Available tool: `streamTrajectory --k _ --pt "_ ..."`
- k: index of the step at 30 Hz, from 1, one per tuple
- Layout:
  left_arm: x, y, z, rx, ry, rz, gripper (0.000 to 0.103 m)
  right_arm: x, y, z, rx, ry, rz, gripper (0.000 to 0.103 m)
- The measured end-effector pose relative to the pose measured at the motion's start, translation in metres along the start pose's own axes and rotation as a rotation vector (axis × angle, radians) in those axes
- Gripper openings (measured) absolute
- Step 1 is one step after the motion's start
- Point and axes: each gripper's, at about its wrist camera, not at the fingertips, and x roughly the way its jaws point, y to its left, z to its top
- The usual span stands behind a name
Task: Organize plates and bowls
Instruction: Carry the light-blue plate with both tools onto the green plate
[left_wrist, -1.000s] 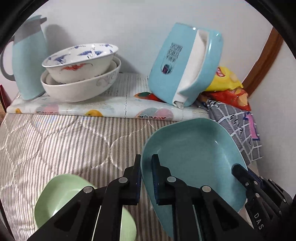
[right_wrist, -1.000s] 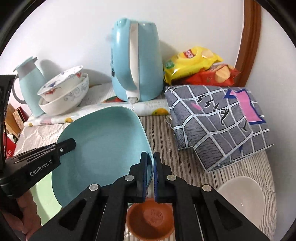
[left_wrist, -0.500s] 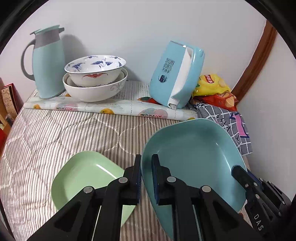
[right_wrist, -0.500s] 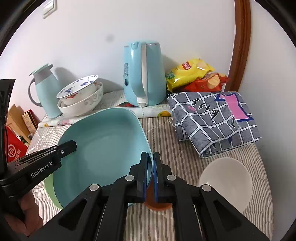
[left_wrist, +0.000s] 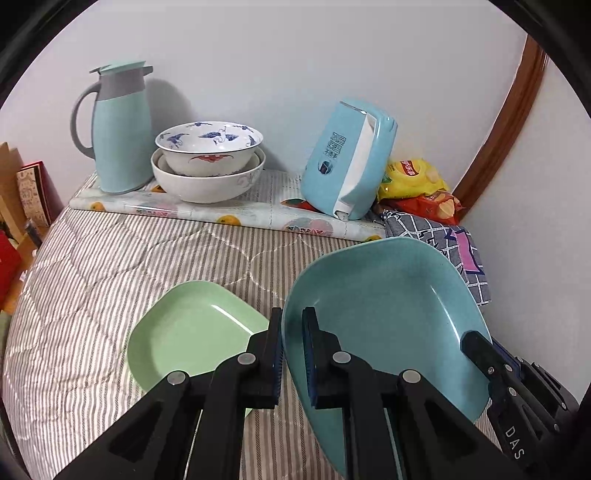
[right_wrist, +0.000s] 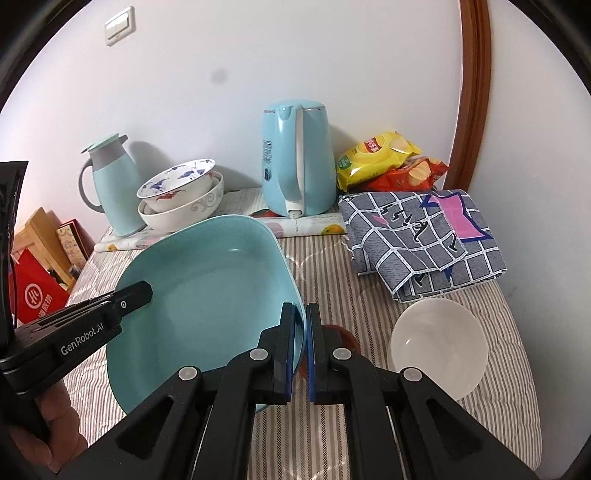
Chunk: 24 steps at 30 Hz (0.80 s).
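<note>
A large teal plate (left_wrist: 384, 317) is held in the air between both grippers and tilts. My left gripper (left_wrist: 291, 321) is shut on its left rim. My right gripper (right_wrist: 301, 317) is shut on its right rim; the plate also shows in the right wrist view (right_wrist: 207, 295). A light green plate (left_wrist: 192, 332) lies on the striped cloth below left. A white bowl (right_wrist: 437, 347) sits at the right. A small brown dish (right_wrist: 341, 338) lies mostly hidden behind my right fingers. Two nested patterned bowls (left_wrist: 208, 162) stand at the back.
A teal thermos jug (left_wrist: 118, 129) and a blue kettle (right_wrist: 295, 158) stand at the back on a fruit-print mat (left_wrist: 229, 218). Snack bags (right_wrist: 384, 158) and a folded checked cloth (right_wrist: 424, 236) lie at the right by the wall. Boxes (right_wrist: 37, 273) stand beyond the left edge.
Both grippers have risen and pulled back with the teal plate. More of the green plate, the white bowl and the table now shows below.
</note>
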Motion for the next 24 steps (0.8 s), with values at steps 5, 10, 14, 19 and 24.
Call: streamTrajectory --k 5,10,14,19,24 --pt "-0.008 0.007 -0.004 -0.005 -0.004 0.01 0.01 -0.006 0.007 -0.004 -0.005 -0.003 0.009 0.006" --pt "-0.013 0.014 -0.008 -0.011 -0.005 0.014 0.01 -0.01 0.014 -0.008 -0.007 -0.005 0.015 0.006" --pt "-0.017 0.021 -0.012 -0.024 -0.006 0.016 0.01 -0.013 0.021 -0.012 -0.013 -0.004 0.02 0.006" --pt "-0.02 0.03 -0.018 -0.04 -0.004 0.019 0.01 -0.014 0.027 -0.015 -0.025 0.001 0.024 0.006" --pt "-0.021 0.041 -0.024 -0.061 -0.003 0.029 0.01 -0.012 0.036 -0.019 -0.041 0.009 0.033 0.006"
